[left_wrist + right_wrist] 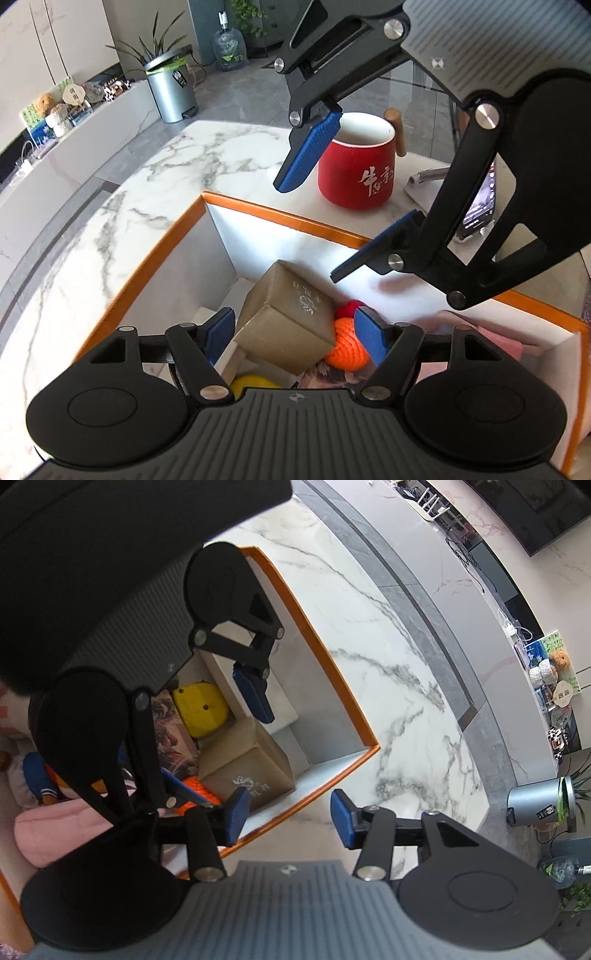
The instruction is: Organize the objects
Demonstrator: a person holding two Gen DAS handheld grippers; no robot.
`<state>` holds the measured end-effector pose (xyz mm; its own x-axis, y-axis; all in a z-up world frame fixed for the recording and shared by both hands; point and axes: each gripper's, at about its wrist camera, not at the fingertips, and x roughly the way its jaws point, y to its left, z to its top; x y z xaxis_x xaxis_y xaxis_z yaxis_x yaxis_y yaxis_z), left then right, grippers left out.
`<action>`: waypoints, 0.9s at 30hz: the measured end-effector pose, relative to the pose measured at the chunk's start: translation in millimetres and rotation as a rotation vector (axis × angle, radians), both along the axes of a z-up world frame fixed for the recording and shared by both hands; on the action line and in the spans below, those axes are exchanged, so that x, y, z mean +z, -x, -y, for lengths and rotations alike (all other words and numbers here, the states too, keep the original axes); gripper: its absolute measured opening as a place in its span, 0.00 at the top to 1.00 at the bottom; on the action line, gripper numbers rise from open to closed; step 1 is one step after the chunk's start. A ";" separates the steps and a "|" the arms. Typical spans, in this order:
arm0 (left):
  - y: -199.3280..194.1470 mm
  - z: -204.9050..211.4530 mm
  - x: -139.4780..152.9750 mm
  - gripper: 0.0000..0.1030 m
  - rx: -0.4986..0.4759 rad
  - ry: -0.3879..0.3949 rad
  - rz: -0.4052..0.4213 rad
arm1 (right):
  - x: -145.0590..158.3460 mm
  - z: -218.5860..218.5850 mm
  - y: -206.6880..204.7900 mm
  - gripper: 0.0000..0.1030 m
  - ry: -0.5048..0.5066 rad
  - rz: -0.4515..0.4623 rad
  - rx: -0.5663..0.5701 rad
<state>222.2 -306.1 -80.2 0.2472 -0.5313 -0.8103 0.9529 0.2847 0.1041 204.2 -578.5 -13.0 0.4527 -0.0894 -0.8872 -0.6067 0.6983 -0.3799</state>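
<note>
1. Since the task is tidying, most things already lie together in the orange-rimmed box [236, 206] on the marble table [155, 162]: a tan carton [291, 317] tilted at the centre of the left wrist view, an orange rope ball [347, 343] touching its right side, a yellow thing [201, 709] and a pink cloth [55, 827].
2. The left gripper [295, 336] hangs over the box at the bottom of that frame, its jaws wide on either side of the carton, pads clear of it, holding nothing.
3. The right gripper [291, 816] sits above the box's near corner, jaws partly apart and empty.
4. A red mug [356, 166] stands outside the box, upper right; it looks like the likely next pick.
</note>
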 end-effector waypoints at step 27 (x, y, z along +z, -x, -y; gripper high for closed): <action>69.8 -130.3 88.2 0.19 0.294 0.260 0.110 | 56.1 -77.8 92.6 0.26 -0.197 0.174 -0.173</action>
